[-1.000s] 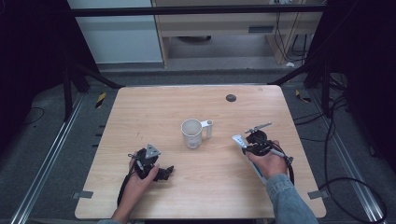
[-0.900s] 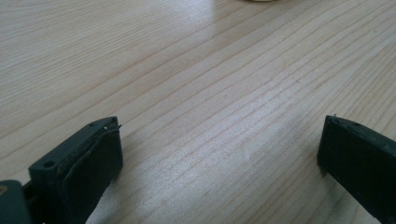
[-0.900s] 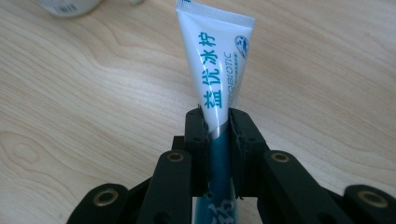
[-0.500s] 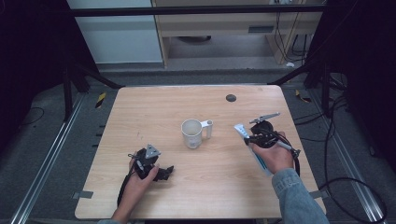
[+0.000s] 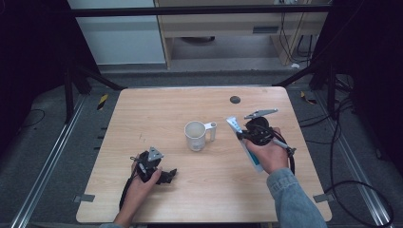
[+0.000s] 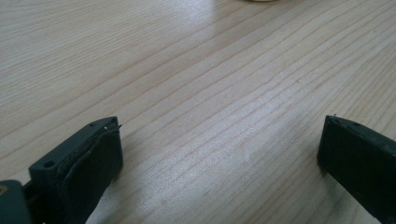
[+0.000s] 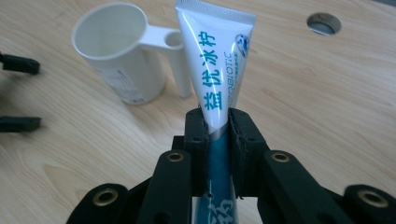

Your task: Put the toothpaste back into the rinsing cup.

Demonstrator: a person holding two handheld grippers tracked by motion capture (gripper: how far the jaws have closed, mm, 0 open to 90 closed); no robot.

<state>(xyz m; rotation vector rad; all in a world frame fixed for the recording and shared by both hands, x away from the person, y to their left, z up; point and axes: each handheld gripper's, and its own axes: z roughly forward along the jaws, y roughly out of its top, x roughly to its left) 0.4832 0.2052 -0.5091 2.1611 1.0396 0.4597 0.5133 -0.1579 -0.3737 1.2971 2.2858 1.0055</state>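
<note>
Clamped between the 2 black jaws of the right gripper [image 7: 218,135], a white-and-teal toothpaste tube [image 7: 215,65] points its crimped end toward a white mug [image 7: 119,56] on the wooden table [image 5: 142,118]. Near the table's front edge, the left gripper [image 6: 219,154] rests with its jaws wide apart, holding nothing, well apart from the mug.
</note>
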